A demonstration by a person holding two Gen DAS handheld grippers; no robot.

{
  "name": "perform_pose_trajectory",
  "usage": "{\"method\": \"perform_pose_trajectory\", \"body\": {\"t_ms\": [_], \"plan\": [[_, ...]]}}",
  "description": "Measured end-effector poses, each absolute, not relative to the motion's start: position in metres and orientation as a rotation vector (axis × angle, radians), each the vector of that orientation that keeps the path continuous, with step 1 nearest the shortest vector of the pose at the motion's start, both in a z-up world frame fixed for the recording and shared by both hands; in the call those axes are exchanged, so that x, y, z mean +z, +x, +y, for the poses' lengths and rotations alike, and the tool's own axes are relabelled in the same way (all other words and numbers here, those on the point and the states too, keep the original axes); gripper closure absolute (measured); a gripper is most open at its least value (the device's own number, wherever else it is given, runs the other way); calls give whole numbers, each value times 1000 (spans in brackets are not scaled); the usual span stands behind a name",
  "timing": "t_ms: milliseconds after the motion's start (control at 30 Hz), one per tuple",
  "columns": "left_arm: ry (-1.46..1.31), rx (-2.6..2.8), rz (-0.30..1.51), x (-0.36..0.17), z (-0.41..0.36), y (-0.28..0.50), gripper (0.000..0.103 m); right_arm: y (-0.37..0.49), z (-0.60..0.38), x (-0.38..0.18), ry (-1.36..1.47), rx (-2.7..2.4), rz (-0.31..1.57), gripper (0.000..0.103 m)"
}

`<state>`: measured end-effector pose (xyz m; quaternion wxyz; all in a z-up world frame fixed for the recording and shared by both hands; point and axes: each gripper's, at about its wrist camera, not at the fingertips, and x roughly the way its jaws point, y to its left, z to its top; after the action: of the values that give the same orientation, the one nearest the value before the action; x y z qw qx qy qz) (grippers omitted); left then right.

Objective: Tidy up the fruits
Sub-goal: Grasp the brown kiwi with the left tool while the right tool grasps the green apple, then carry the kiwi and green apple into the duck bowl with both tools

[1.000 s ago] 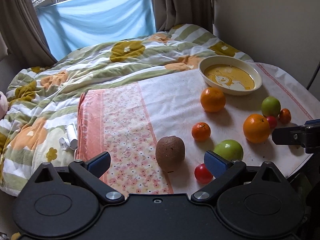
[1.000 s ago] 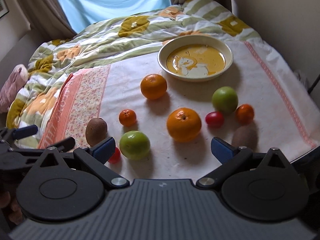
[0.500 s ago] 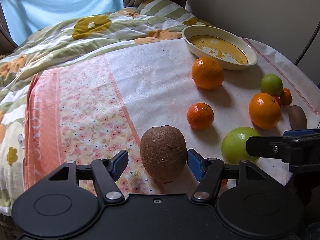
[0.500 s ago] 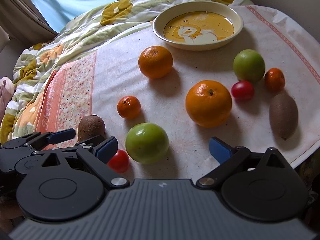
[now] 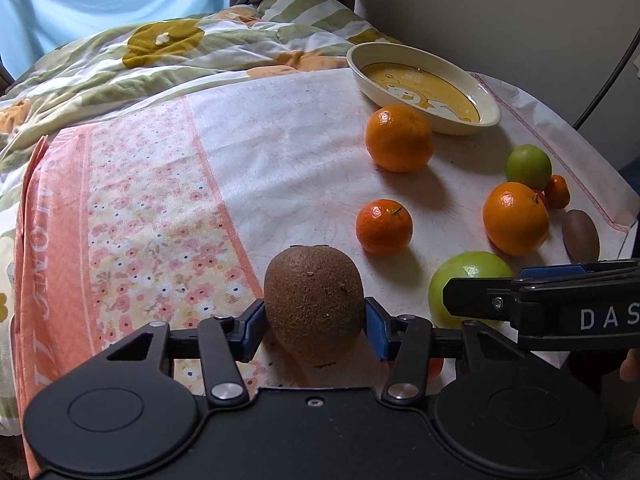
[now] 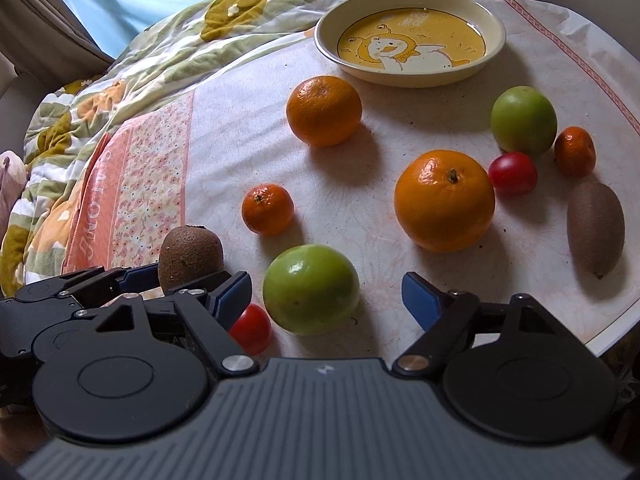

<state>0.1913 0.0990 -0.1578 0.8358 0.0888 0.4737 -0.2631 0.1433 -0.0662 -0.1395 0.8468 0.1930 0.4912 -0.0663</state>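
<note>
My left gripper is shut on a brown kiwi near the table's front edge; both blue pads touch its sides. The kiwi also shows in the right wrist view. My right gripper is open around a green apple without touching it. The yellow bowl with a duck picture stands empty at the back. Two oranges, two mandarins, a second green apple, two red tomatoes and a second kiwi lie on the cloth.
The round table carries a white and pink floral cloth. A bed with a striped flowered quilt lies behind and to the left. A wall and a dark cable are on the right.
My left gripper moved forward and closed onto the kiwi. My right gripper moved down and forward, and the green apple now sits between its open fingers.
</note>
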Motion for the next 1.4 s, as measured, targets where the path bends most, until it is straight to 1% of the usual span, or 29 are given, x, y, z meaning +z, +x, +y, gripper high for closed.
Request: {"method": "perform_pose_trajectory", "body": {"t_ms": [133,200,367,467,500,733,833,1100,1400], "plan": [[206,-538,995,-157,103,188,48,145,-66,-141,410,-133,1045,12],[207,-528,996,-156,106,186,48,145,-65,-143,407,-128,1049,18],[214,-496,991,-154,114,180,48,147,-65,-145,411,-120,1051,21],[208,-481,992,-152,118,176,48,147,-64,-147,413,-107,1053,27],[206,-476,991,-151,118,175,48,147,-63,-147,417,-101,1056,32],[195,-455,980,-140,123,164,48,147,-58,-145,380,-80,1051,33],[188,-453,965,-131,123,159,48,145,-59,-136,368,-80,1031,33],[188,-445,891,-88,111,151,48,138,-74,-85,329,-66,942,33],[144,-417,802,-41,66,159,48,155,-131,-31,282,-40,855,33]]}}
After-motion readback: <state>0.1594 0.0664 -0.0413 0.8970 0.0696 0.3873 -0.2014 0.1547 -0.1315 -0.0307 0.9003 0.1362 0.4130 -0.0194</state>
